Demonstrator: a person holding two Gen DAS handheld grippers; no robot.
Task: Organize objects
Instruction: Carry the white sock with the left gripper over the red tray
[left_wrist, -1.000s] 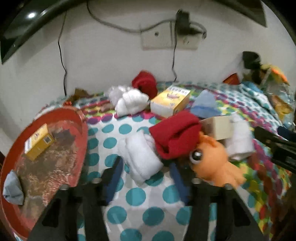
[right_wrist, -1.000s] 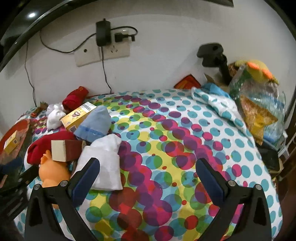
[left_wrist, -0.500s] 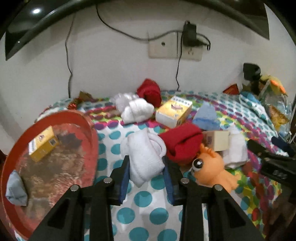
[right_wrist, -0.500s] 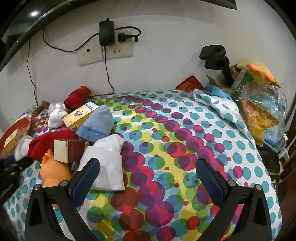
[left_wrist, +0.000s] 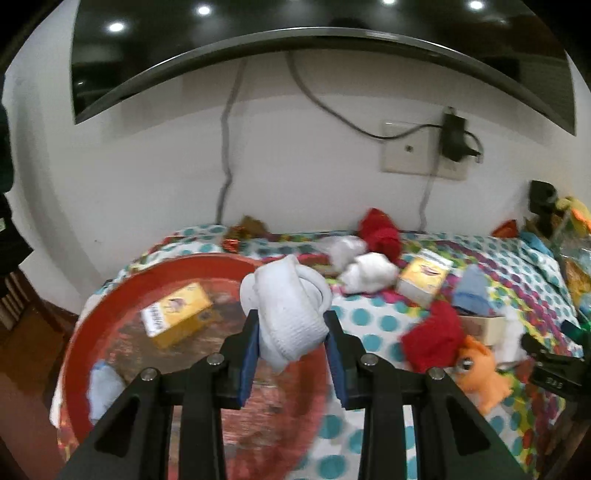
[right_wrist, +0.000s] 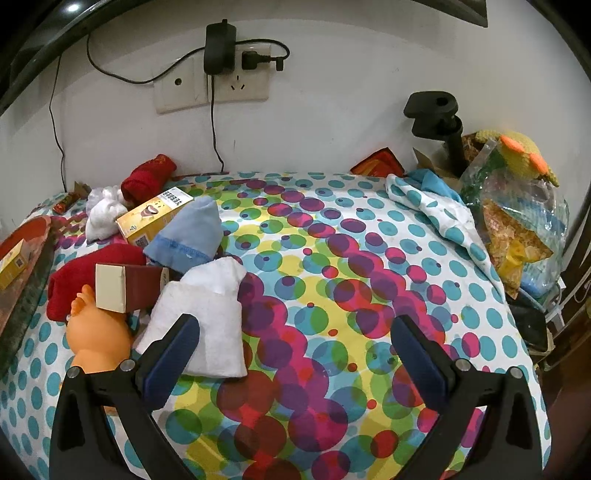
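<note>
White sock roll now lifted over red tray, L jaws clamped on it, R jaws apart.

Cloth centre/rt free; sock pile prob. blocks left.

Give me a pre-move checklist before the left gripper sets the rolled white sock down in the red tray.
1. Grip: left gripper is shut on the rolled white sock, both pads pressing its sides: ok.
2. Sock lifted clear of the spotted cloth: ok.
3. Position: sock appears in front of the red tray; whether it is truly above it, cannot tell.
4. Landing room: the yellow box and pale blue cloth leave bare tray floor near the front: ok.
5. Right gripper open, holding nothing, over the cloth: ok.
6. Sharpness: the left view is blurred: not ok.
</note>
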